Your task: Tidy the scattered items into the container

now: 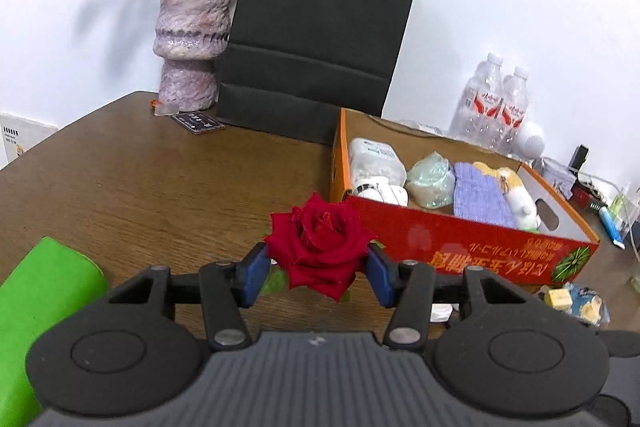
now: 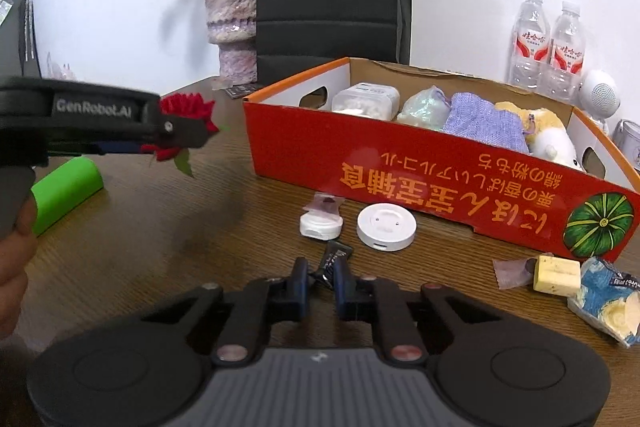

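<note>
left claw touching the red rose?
Touching. Left wrist view: both blue pads of the left claw press the sides of the red rose, no gap visible.

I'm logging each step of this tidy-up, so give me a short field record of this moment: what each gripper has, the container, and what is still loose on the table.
left gripper: shut on red rose, held above the table
right gripper: shut on small black packet
container: red cardboard box, open top, already part-filled
in box: white jar, purple knit cloth, plush toy
loose on table: white round disc, yellow block, blue-and-white wrapper, green roll
</note>
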Available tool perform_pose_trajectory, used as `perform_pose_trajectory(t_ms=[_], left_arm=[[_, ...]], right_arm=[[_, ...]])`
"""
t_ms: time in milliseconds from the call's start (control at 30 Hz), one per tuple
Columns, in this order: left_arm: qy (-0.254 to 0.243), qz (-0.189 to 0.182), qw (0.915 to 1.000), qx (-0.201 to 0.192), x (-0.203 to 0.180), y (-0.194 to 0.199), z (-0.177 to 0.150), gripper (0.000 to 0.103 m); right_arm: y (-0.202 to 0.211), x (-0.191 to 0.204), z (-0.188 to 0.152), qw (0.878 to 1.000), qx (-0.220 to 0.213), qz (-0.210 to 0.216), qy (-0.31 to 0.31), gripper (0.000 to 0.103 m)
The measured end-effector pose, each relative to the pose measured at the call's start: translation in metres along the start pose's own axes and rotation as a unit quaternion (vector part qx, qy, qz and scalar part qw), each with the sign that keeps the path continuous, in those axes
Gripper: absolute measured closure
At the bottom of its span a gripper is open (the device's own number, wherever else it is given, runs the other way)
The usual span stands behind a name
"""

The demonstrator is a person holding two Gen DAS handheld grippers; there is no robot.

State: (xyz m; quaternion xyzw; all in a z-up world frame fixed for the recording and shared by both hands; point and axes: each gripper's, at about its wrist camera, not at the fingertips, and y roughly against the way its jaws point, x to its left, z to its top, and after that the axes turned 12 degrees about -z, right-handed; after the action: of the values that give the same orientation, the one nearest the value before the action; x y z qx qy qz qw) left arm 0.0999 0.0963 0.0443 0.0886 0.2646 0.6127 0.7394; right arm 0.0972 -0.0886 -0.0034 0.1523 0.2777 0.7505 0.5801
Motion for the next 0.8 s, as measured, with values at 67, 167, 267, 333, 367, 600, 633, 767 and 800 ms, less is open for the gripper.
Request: perform_pose_trajectory(t_ms=[67, 167, 267, 333, 367, 600, 633, 767, 800], left_arm=[[-0.001, -0.005, 1.0000, -0.006, 0.000, 0.002, -0.001, 0.051], [0.001, -0.009, 1.0000, -0.003, -0.001, 0.003, -0.006, 0.051], [0.003, -0.001, 0.9999, 0.012, -0.006, 0.004, -0.020, 0.052], [0.009, -0.007, 0.9998, 0.018, -0.011, 0.009, -0.030, 0.052], [0.011, -0.009, 0.9997, 0.018, -0.015, 0.013, -0.034, 0.052], [0.034, -0.026, 0.9989, -0.019, -0.028, 0.038, -0.044, 0.052], [0.035, -0.030, 0.9988, -0.018, -0.028, 0.038, -0.044, 0.052], [0.048, -0.061, 0.9969, -0.014, -0.022, 0.036, -0.045, 0.051], [0.051, -0.063, 0.9966, -0.013, -0.021, 0.035, -0.046, 0.051]], right_arm=[[0.002, 0.000, -0.001, 1.000, -0.001, -0.005, 0.005, 0.092], [0.017, 0.000, -0.011, 0.999, -0.007, -0.035, 0.013, 0.093], [0.045, -0.010, -0.025, 0.999, -0.019, -0.043, -0.002, 0.101], [0.064, -0.022, -0.036, 0.999, -0.031, -0.033, -0.020, 0.101], [0.070, -0.028, -0.041, 0.999, -0.031, -0.029, -0.031, 0.101], [0.088, -0.045, -0.051, 0.997, -0.041, -0.003, -0.065, 0.101], [0.088, -0.045, -0.051, 0.997, -0.042, -0.001, -0.064, 0.101], [0.089, -0.047, -0.050, 0.997, -0.041, 0.000, -0.069, 0.101], [0.088, -0.047, -0.050, 0.997, -0.039, 0.000, -0.071, 0.101]])
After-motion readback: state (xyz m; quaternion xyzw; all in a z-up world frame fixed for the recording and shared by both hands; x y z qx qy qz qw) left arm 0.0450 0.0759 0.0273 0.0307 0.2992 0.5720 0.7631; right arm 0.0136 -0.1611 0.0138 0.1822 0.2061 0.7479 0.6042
